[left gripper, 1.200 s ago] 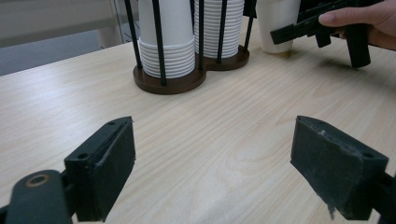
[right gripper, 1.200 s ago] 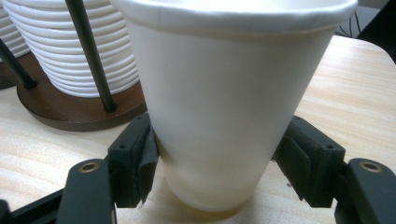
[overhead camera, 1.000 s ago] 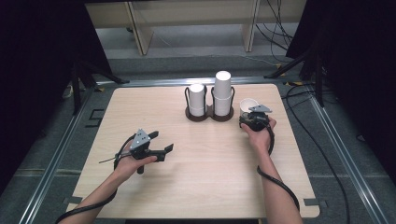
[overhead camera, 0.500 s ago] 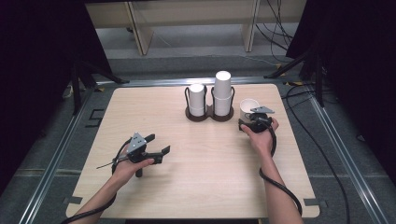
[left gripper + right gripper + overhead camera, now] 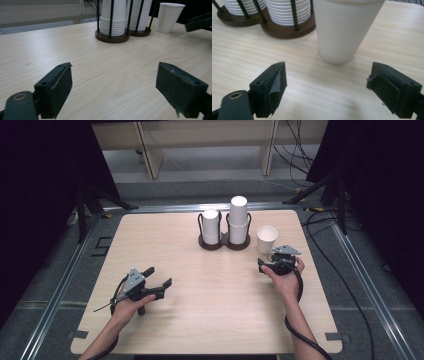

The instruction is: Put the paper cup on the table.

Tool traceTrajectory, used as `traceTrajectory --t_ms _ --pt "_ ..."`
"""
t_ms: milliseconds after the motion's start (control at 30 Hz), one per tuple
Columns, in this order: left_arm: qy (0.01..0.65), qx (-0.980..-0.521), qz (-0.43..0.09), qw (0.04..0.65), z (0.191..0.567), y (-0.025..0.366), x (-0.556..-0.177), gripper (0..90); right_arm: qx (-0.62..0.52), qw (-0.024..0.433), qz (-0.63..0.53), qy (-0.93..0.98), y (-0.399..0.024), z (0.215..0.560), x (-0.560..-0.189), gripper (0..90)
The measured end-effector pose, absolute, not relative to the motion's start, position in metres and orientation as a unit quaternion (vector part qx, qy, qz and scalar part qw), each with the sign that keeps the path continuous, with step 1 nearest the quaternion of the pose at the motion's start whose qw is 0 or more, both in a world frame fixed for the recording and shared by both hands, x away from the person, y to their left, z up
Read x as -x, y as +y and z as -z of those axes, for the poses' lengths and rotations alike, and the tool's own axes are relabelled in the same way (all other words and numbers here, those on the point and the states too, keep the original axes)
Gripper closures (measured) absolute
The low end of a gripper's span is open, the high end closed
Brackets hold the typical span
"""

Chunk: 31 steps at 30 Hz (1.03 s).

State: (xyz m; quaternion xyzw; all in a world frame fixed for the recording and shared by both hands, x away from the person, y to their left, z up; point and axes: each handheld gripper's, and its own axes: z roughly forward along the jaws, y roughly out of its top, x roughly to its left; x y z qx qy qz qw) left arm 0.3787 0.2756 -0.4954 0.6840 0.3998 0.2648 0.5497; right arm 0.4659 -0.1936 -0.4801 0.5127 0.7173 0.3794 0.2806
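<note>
A single white paper cup point(image 5: 267, 239) stands upright on the table, just right of a dark wooden holder point(image 5: 223, 244) carrying two stacks of white cups. My right gripper point(image 5: 272, 259) sits a little in front of that cup, drawn back from it. Its jaws have just been opening and now stand wide with nothing between them. The right gripper view has the cup point(image 5: 342, 32) close ahead of the right gripper point(image 5: 327, 82), apart from both pads. My left gripper point(image 5: 159, 276) is open over bare table at the near left. From the left gripper point(image 5: 113, 85), the holder point(image 5: 112, 38) and the cup point(image 5: 170, 17) lie farther off.
The table point(image 5: 200, 320) is light wood with rounded corners, its right edge close beyond the cup. A cable point(image 5: 295, 327) trails from the right gripper along the forearm. Metal rails and dark floor surround the table.
The right gripper's jaws opened and the hand drew back toward the person, leaving the single cup standing. The left hand shifted slightly toward the near left.
</note>
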Motion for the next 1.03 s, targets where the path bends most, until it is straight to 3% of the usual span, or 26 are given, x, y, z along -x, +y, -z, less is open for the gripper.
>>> traceTrajectory --t_ms 333,800,1033 --pt "0.412 -0.664 -0.281 0.557 0.497 0.286 -0.373 13.7 -0.521 0.254 -0.404 0.708 -0.192 0.484 -0.416 15.1" --pt "0.406 -0.665 -0.310 0.545 0.497 0.285 -0.367 14.1 -0.460 0.298 -0.464 0.696 -0.196 0.487 -0.355 15.6" --pt "0.406 -0.664 -0.311 0.545 0.497 0.283 -0.366 14.1 -0.448 0.311 -0.483 0.685 -0.197 0.485 -0.351 15.6"
